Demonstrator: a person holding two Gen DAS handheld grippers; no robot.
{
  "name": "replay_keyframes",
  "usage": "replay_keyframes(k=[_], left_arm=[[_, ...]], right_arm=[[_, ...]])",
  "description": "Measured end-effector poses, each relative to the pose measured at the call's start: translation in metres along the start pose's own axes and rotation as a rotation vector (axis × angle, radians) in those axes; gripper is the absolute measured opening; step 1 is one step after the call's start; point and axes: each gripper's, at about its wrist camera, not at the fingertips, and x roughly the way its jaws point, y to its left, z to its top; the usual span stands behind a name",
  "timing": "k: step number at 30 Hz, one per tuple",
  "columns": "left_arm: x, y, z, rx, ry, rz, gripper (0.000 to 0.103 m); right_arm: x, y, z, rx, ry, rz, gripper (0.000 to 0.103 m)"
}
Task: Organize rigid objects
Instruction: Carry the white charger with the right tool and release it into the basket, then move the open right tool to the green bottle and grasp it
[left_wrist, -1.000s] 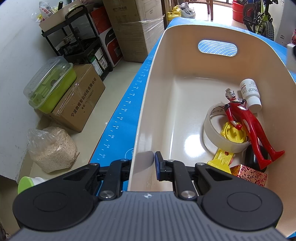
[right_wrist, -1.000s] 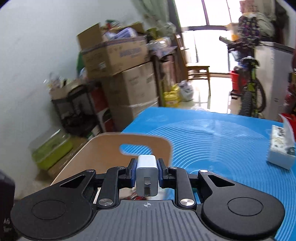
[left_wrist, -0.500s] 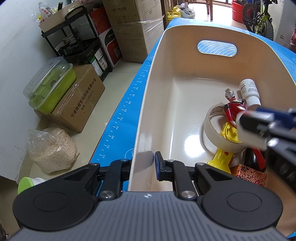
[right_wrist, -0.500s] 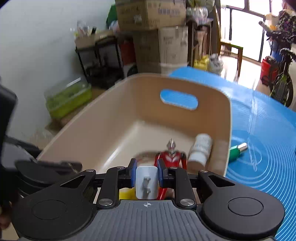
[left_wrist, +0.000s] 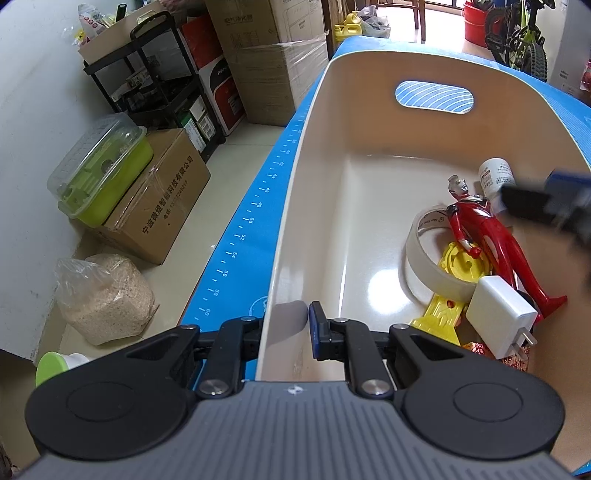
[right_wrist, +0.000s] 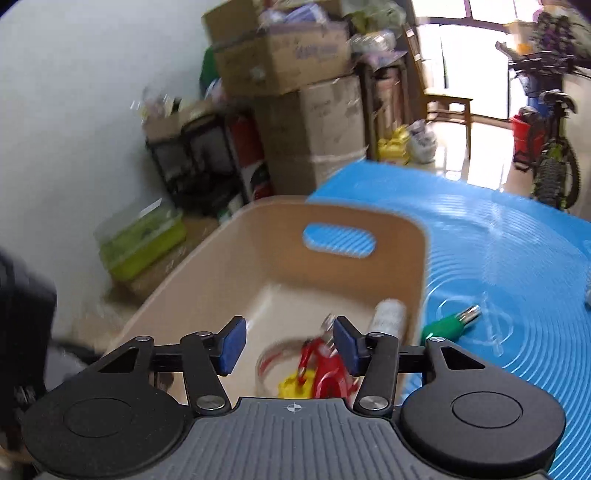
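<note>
A beige bin (left_wrist: 314, 192) stands on the blue mat. My left gripper (left_wrist: 286, 325) is shut on the bin's near wall. In the bin lie a white charger (left_wrist: 500, 317), a red toy figure (left_wrist: 484, 236), a tape roll (left_wrist: 424, 266), a yellow toy (left_wrist: 458, 273), a white bottle (left_wrist: 495, 177) and a red patterned box (left_wrist: 480, 349). My right gripper (right_wrist: 290, 345) is open and empty above the bin (right_wrist: 258, 266); it shows blurred at the right edge of the left wrist view (left_wrist: 546, 199). A green plug (right_wrist: 450, 323) lies on the mat right of the bin.
The blue mat (right_wrist: 498, 258) covers the table to the right. Left of the table, on the floor, are cardboard boxes (left_wrist: 162, 199), a green lidded container (left_wrist: 99, 173), a bag of grain (left_wrist: 103, 299) and a black shelf (left_wrist: 159, 88). A bicycle (right_wrist: 550, 155) stands at the back.
My right gripper has opened and let go of the white charger, which now lies in the bin by the tape roll. The right gripper has drawn back upward. The left gripper has not moved.
</note>
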Motion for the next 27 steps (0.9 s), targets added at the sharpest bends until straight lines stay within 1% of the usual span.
replay_keyframes(k=[5, 8, 10, 11, 14, 17, 20, 23, 27], left_arm=[[0.000, 0.001, -0.002, 0.001, 0.000, -0.002, 0.019], [0.000, 0.001, -0.002, 0.000, 0.000, -0.002, 0.019], [0.000, 0.001, -0.002, 0.001, -0.001, -0.001, 0.019], [0.000, 0.002, -0.002, 0.002, -0.001, -0.001, 0.019], [0.001, 0.002, -0.002, 0.000, 0.001, -0.006, 0.019], [0.002, 0.002, -0.002, 0.003, 0.002, -0.008, 0.019], [0.002, -0.001, -0.002, 0.018, -0.001, -0.002, 0.019], [0.003, 0.000, -0.002, 0.019, -0.001, -0.004, 0.019], [0.002, 0.000, -0.002, 0.019, -0.001, -0.008, 0.019]], right_arm=[[-0.019, -0.034, 0.020, 0.073, -0.092, -0.080, 0.067], [-0.021, -0.062, 0.025, 0.127, -0.113, -0.159, 0.067], [-0.017, -0.079, 0.025, 0.155, -0.112, -0.205, 0.067], [-0.012, -0.090, 0.024, 0.177, -0.102, -0.233, 0.067], [0.005, -0.117, 0.020, 0.239, -0.061, -0.281, 0.067], [0.032, -0.139, 0.011, 0.272, 0.022, -0.306, 0.067], [0.053, -0.151, 0.004, 0.302, 0.083, -0.304, 0.067], [0.067, -0.161, 0.002, 0.351, 0.112, -0.287, 0.067], [0.081, -0.164, 0.004, 0.400, 0.148, -0.274, 0.067]])
